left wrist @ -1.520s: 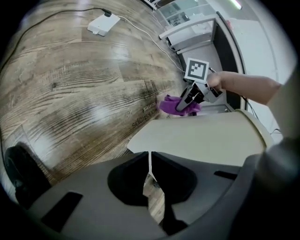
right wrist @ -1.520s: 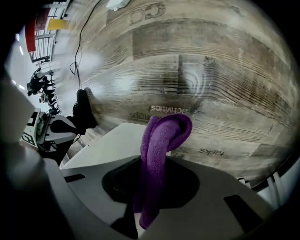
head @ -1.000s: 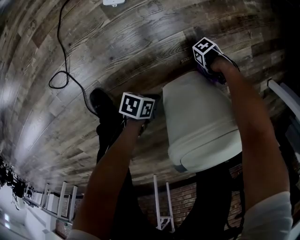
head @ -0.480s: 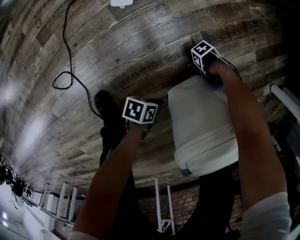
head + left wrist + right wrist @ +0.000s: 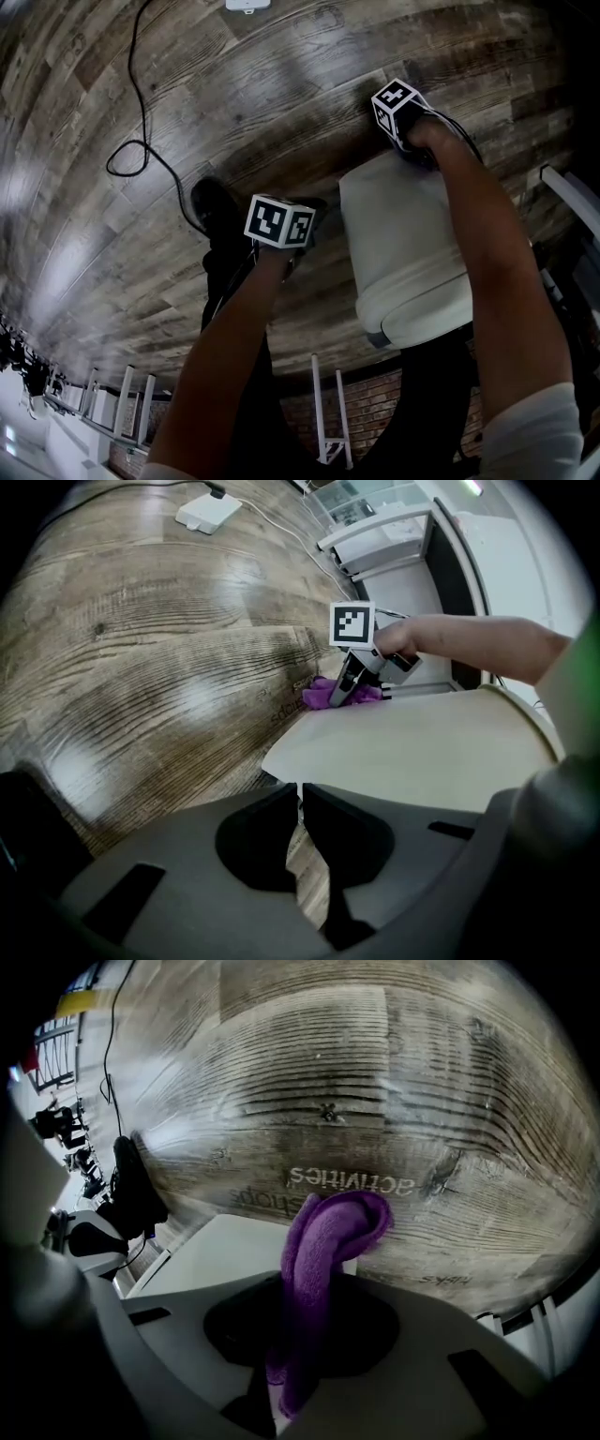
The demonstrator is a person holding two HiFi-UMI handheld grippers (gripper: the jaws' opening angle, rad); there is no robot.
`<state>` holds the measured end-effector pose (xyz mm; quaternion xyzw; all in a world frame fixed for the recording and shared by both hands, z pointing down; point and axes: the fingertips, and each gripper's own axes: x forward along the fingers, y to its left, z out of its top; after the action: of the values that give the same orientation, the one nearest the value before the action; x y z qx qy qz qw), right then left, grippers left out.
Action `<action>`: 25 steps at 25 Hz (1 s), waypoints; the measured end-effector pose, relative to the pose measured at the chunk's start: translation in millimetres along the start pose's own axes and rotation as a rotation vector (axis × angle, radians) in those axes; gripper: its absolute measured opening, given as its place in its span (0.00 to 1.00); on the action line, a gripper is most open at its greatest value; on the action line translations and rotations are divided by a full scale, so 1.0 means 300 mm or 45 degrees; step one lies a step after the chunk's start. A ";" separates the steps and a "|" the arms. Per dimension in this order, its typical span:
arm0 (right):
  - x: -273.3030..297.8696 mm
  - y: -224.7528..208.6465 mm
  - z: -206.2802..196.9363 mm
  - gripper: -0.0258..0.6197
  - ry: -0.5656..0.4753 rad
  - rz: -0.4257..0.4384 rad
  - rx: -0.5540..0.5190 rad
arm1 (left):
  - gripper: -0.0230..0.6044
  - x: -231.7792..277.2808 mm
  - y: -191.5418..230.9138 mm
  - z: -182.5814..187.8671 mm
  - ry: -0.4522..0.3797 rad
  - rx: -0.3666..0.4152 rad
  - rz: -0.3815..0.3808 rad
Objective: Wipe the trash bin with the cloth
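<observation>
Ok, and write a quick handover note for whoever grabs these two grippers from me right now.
Left gripper: shut, nothing seen between its jaws, just short of the near edge of the white bin.
Right gripper: shut on the purple cloth, which sits at the bin's far end, above the wooden floor.
Done: cloth picked up and brought to the bin. How much has been wiped cannot be told.
Left: wipe along the bin's sides, probably steadying it with the left gripper.

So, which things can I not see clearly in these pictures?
Head view: the purple cloth is mostly hidden behind the right hand.
Every view: the inside of the trash bin; only its outer wall shows.
Right gripper view: the cloth covers part of the floor print, and the right tongs hide where cloth meets bin.
</observation>
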<state>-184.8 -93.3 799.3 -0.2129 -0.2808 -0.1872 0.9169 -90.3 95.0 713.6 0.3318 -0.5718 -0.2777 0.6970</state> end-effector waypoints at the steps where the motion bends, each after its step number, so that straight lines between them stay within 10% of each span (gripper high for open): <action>1: 0.001 0.009 0.003 0.16 0.002 -0.004 -0.007 | 0.05 -0.002 0.001 -0.002 -0.002 0.000 -0.001; 25: 0.100 0.431 0.101 0.16 0.013 0.036 -0.134 | 0.05 -0.138 0.102 -0.068 -0.039 -0.027 -0.008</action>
<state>-115.1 23.5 802.9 -0.2637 -0.2628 -0.1896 0.9086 -78.1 148.8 709.4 0.3218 -0.5785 -0.2910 0.6907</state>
